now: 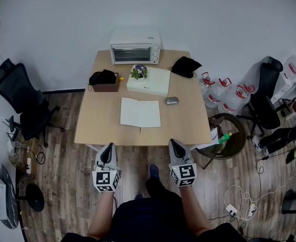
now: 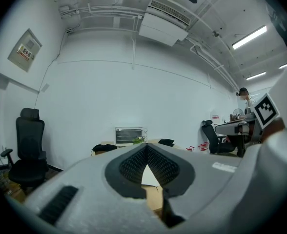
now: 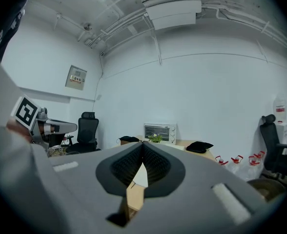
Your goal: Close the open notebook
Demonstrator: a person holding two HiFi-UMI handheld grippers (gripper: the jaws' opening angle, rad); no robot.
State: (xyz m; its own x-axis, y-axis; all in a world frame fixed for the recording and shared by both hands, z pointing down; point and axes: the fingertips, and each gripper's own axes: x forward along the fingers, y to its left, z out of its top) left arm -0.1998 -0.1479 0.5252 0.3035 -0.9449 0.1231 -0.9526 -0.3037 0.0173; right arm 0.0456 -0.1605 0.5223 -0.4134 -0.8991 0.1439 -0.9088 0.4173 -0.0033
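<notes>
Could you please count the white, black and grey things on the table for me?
White: 3 (oven, box, notebook)
Black: 2 (bags)
Grey: 1 (mouse)
Total: 6

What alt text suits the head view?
An open white notebook lies untouched on a light wooden table. The grey left gripper and right gripper hover shut by its near edge; a white toaster oven stands at the back.
</notes>
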